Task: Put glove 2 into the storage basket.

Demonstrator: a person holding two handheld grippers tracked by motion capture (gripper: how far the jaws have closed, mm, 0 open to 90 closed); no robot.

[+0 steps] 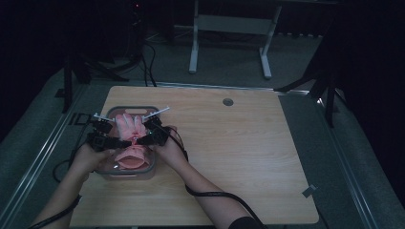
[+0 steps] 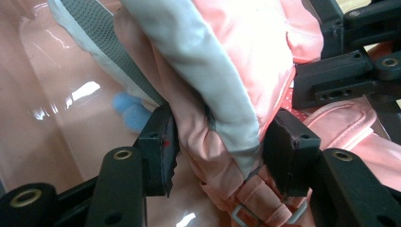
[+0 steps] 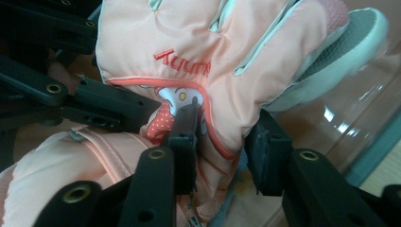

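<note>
A pink padded glove (image 1: 130, 128) with grey trim lies in a clear plastic box (image 1: 109, 114) at the table's left. Both grippers meet over it at the wrist. My left gripper (image 1: 113, 142) comes in from the left. In its own view the left gripper (image 2: 222, 151) pinches the glove (image 2: 236, 47) between both pads near the strap buckle. My right gripper (image 1: 144, 138) comes from the right. In its own view the right gripper (image 3: 222, 142) is shut on the glove (image 3: 189, 33) just below the red lettering. Each gripper view shows the other gripper close by.
The box wall (image 2: 38, 118) is glossy, and a small blue soft thing (image 2: 130, 106) lies beside the glove. The wooden table (image 1: 239, 157) has a round cable hole (image 1: 228, 101) at the back. Beyond the table stand a white desk frame (image 1: 193, 47) and dark tripod legs (image 1: 329, 90).
</note>
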